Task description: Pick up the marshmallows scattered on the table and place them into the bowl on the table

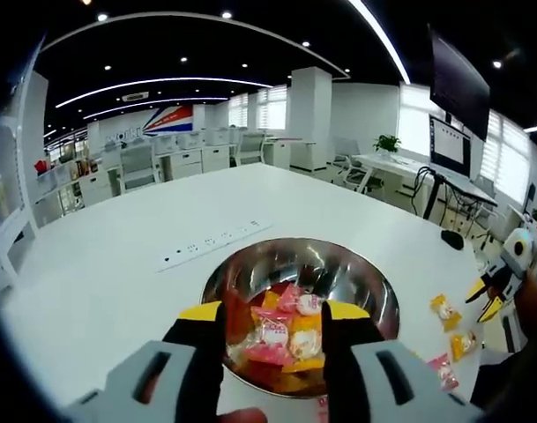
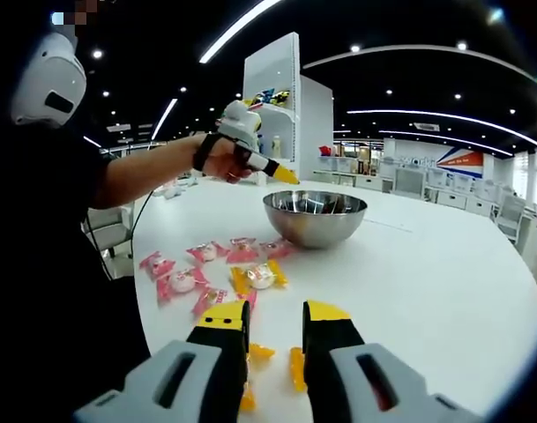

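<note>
In the left gripper view, the left tool [image 1: 272, 330], with black jaws tipped in yellow, is seen poised over the round shiny steel bowl [image 1: 356, 273], its jaws parted moderately with nothing clamped between them. Wrapped marshmallows in pink, yellow and orange packets [image 1: 281, 335] are seen through the gap, lying inside the bowl. More yellow and pink packets [image 1: 444, 310] lie on the white counter [image 1: 118, 264] beside the bowl, and a strip of sockets [image 1: 211, 245] is set into the counter beyond it. In the right gripper view, the right tool [image 2: 274, 339] is held low over the counter near its rounded edge, jaws open at a narrow gap and gripping nothing; orange wrappers [image 2: 296, 368] are seen between and below the tips. A cluster of pink and yellow packets [image 2: 211, 269] is spread between this tool and the bowl. Broad bare counter lies to the right of the bowl.
</note>
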The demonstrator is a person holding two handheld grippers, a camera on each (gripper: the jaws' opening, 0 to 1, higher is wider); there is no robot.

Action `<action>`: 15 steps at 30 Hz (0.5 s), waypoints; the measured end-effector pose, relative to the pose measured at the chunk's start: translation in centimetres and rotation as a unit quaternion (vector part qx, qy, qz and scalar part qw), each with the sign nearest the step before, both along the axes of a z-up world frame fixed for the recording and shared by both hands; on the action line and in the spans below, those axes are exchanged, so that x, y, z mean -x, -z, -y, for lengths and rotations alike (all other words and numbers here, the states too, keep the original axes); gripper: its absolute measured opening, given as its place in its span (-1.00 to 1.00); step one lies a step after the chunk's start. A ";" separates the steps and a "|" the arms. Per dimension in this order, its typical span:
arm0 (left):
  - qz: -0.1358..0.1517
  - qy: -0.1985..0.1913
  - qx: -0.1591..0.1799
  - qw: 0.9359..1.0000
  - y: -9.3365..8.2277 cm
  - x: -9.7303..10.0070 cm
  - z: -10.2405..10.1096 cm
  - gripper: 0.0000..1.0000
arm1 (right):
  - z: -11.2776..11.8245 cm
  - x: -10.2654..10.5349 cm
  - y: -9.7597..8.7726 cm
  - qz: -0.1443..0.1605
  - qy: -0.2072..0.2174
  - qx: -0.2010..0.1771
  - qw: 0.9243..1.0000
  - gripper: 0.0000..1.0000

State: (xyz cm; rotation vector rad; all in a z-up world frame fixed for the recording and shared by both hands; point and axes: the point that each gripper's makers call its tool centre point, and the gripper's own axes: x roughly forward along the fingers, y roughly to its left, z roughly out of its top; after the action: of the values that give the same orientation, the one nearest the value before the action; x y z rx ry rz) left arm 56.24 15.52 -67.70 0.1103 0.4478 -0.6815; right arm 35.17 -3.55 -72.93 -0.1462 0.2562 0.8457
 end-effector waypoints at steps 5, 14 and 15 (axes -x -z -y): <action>0.003 0.002 -0.002 1.000 0.1 0.3 -0.3 -0.12 | 0.2 0.0 -0.4 0.003 0.004 0.004 1.000 -0.51; 0.012 0.004 0.000 1.000 -1.0 1.1 -1.1 -0.12 | 0.0 0.0 -0.7 0.006 0.006 0.006 1.000 -0.51; 0.014 0.004 0.000 1.000 -1.2 1.3 -1.2 -0.12 | -0.2 0.0 -0.7 0.006 0.004 0.005 1.000 -0.51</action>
State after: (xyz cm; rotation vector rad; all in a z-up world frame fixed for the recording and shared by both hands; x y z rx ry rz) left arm 54.93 16.73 -66.49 0.1212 0.4210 -0.6880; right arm 35.18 -3.37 -72.27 -0.1595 0.2501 0.8352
